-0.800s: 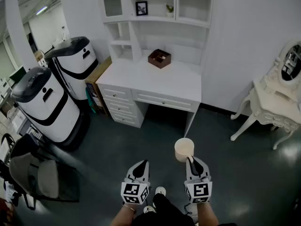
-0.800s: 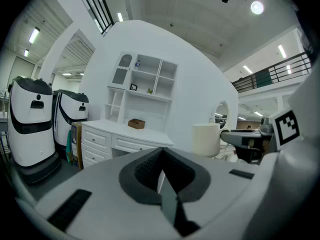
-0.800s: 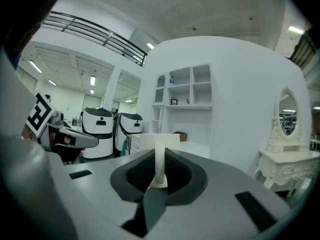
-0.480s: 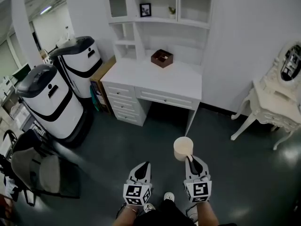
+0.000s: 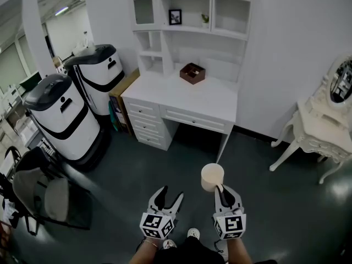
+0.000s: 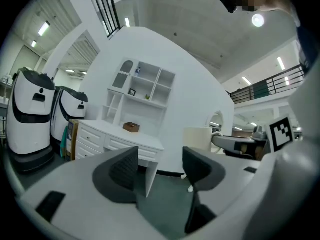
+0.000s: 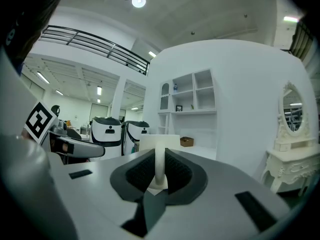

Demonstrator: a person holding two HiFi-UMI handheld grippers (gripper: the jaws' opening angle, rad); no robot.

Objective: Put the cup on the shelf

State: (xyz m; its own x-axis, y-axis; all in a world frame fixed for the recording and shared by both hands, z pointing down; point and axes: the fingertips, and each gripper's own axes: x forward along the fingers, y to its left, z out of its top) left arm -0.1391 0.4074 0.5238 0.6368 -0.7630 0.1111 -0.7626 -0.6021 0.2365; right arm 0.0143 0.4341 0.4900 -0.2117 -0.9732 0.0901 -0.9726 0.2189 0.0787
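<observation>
- Holding the cream cup [image 5: 212, 176] by its handle [image 7: 159, 166] in the right gripper [image 5: 221, 190]: jaws clenched on that thin loop, mouth up, body just ahead of the tips, out over the dark floor [image 5: 137, 164].
- Carrying nothing in the left gripper [image 5: 169, 196]: jaws spread wide, with only floor between them.
- Judged to be the carry stage, well apart from the white desk [image 5: 203, 100] and the shelf unit [image 5: 192, 29] standing on it.
- Keep the pinch firm and the gripper level; likely to swing or twist on so narrow a hold, so walk evenly and avoid jerks.
- Approach straight between the white-and-black machines [image 5: 60, 117] at the left and the vanity table [image 5: 322, 136] at the right.
- Pick a bare compartment [image 5: 231, 7]; skip the one with the picture frame [image 5: 175, 16] and the small plant [image 5: 204, 18].
- Lift over the brown box [image 5: 192, 72] on the desktop rather than brushing past it.
- Hold the left gripper off to the side, away from the cup.
- Enter the compartment mouth-up, handle toward the body, leaving room to back the jaws straight out.
- Seat the base flat on the board before easing the jaws.
</observation>
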